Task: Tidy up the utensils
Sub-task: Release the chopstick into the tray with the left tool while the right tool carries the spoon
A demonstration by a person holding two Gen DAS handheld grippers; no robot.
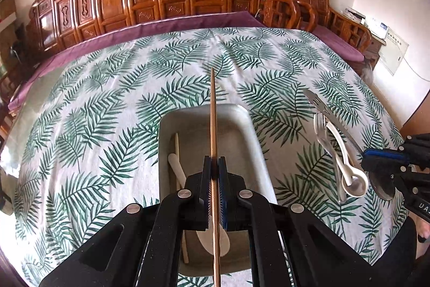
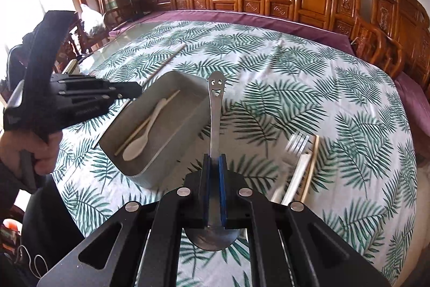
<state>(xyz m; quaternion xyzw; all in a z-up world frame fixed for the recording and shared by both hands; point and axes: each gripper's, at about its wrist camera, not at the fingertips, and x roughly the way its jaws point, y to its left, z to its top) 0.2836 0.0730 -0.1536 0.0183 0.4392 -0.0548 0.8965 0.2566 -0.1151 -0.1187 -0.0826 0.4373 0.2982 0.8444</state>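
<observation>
Tongs [image 1: 215,166] on probably wooden chopstick [image 1: 212,104]

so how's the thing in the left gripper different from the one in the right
The left gripper clamps a thin wooden chopstick; the right gripper clamps a metal spoon. The chopstick is a plain stick, the spoon has a smiley-face cutout handle. Both point forward, held above the table.

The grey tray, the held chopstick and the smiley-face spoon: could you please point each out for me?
grey tray [image 2: 150,172]: right wrist view, near outer wall.
chopstick [image 1: 213,112]: left wrist view, mid-shaft beyond the fingers.
smiley-face spoon [image 2: 215,113]: right wrist view, handle.
</observation>
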